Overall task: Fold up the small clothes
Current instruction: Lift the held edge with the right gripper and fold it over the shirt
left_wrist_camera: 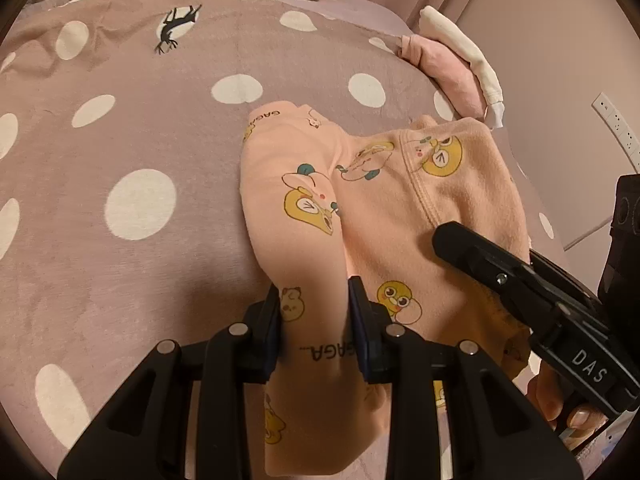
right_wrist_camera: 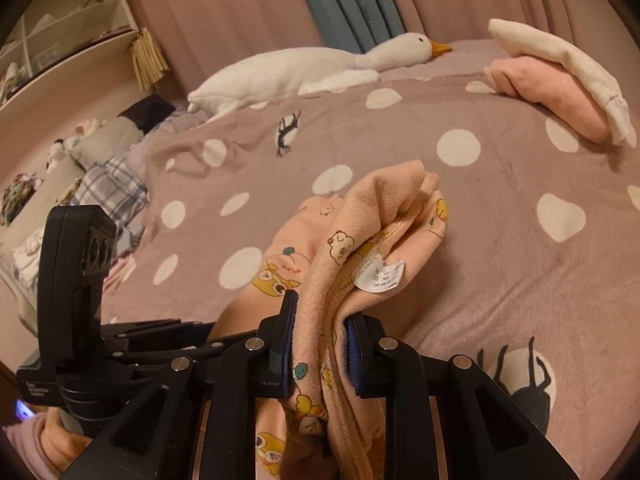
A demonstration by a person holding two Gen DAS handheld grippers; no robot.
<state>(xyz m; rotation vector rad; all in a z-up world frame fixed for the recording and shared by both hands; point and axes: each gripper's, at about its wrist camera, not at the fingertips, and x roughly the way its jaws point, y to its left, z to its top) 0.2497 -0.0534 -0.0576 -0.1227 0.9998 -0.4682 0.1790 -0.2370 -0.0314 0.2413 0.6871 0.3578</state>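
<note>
On the polka-dot blanket (left_wrist_camera: 120,128), well short of the plush goose (right_wrist_camera: 288,70), lies the peach garment (left_wrist_camera: 312,216). Left gripper (left_wrist_camera: 314,320) and right gripper (right_wrist_camera: 322,344) each pinch its fabric; lift evenly, keeping edges aligned.

Each camera sits just behind its own hand-held gripper, looking forward along the fingers and down onto the bed (left_wrist_camera: 120,128) from close range. The left view faces the bed's far end; the right view looks the same way from farther right. Both share the peach garment (left_wrist_camera: 400,200), polka-dot cover, plush goose (right_wrist_camera: 304,68) and folded pile (right_wrist_camera: 560,84).
</note>
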